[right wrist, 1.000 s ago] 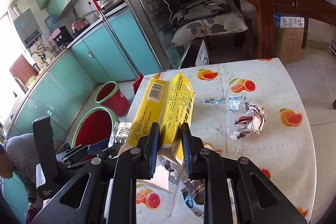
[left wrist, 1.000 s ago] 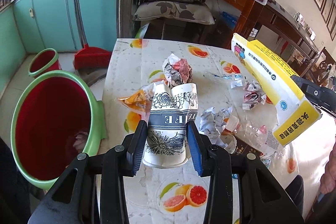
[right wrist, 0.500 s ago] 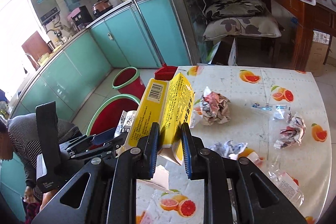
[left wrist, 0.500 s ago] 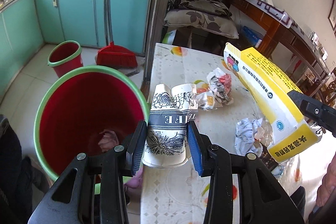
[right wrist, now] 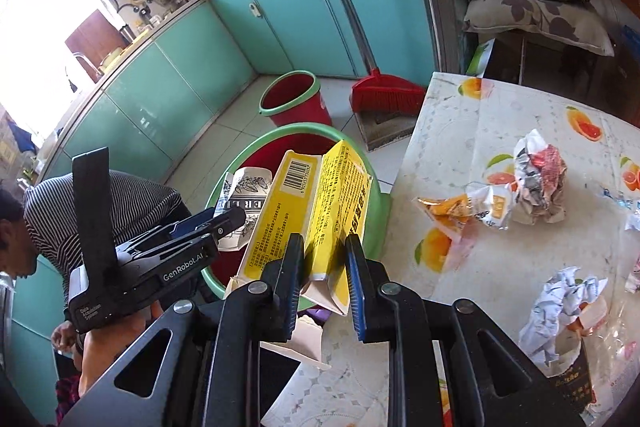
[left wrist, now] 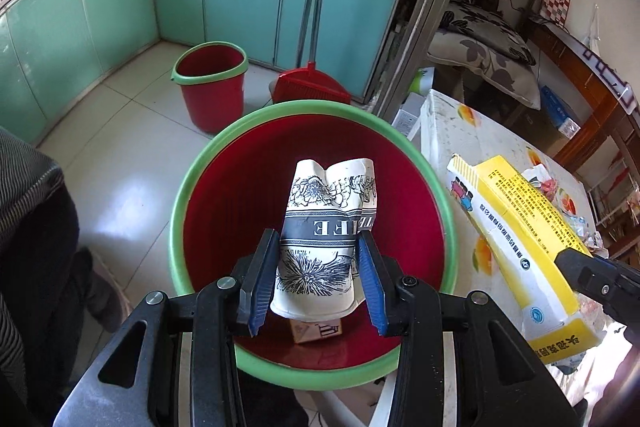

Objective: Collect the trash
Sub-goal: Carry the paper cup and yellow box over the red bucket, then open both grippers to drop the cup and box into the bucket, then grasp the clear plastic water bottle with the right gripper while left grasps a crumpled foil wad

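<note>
My left gripper (left wrist: 316, 283) is shut on a crushed white paper cup (left wrist: 326, 239) with black flower print, held over the mouth of the big red bin with a green rim (left wrist: 178, 211). My right gripper (right wrist: 322, 287) is shut on a yellow carton (right wrist: 316, 215), held at the table's left edge beside the bin (right wrist: 370, 227); the carton also shows in the left wrist view (left wrist: 520, 239). The cup (right wrist: 244, 195) and left gripper (right wrist: 224, 223) show in the right wrist view. A small box (left wrist: 316, 333) lies in the bin.
A smaller red bucket (left wrist: 210, 83) and a red broom (left wrist: 310, 87) stand on the floor behind. The fruit-print table (right wrist: 500, 267) holds crumpled paper (right wrist: 540, 179), an orange wrapper (right wrist: 452, 207), a white paper ball (right wrist: 560, 311). A person in stripes (right wrist: 120, 203) is at left.
My left gripper has swung left from the table's edge to over the big bin, cup still held. My right gripper with the carton has followed toward the bin.
</note>
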A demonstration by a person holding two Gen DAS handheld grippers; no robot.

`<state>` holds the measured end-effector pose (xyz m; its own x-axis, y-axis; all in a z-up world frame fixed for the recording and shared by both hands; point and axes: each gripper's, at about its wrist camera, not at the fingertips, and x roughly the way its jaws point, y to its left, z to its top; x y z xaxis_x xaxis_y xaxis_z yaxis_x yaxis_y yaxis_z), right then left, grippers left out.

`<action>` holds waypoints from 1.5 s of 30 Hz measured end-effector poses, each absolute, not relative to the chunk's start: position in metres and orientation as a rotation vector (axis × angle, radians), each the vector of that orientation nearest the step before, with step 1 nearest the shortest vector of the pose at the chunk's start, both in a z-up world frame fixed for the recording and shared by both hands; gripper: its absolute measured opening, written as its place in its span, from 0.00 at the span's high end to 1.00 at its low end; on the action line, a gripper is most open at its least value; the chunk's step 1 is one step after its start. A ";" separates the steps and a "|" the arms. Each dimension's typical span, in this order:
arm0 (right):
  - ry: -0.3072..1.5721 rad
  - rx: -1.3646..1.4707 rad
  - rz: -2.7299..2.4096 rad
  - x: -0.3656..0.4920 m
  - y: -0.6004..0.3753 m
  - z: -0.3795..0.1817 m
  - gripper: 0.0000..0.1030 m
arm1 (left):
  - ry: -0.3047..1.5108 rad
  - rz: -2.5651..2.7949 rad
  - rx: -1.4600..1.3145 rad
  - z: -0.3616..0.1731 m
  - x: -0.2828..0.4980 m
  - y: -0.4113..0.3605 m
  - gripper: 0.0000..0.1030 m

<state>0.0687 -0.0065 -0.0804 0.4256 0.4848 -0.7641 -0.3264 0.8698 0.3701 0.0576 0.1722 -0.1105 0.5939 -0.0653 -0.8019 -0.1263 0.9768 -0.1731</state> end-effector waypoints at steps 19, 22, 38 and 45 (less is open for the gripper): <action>0.942 0.208 0.418 0.080 -0.027 -0.076 0.75 | 0.935 0.055 -0.224 -0.114 0.059 0.178 0.32; 0.929 0.198 0.384 0.059 -0.058 -0.074 0.64 | 0.911 0.024 -0.217 -0.107 0.053 0.162 0.27; 1.068 0.021 0.097 -0.029 -0.268 -0.101 0.51 | 0.943 -0.288 -0.051 -0.095 0.034 0.011 0.22; 1.195 -0.109 0.176 -0.029 -0.299 -0.127 0.49 | 0.970 -0.336 -0.013 -0.094 0.023 -0.023 0.23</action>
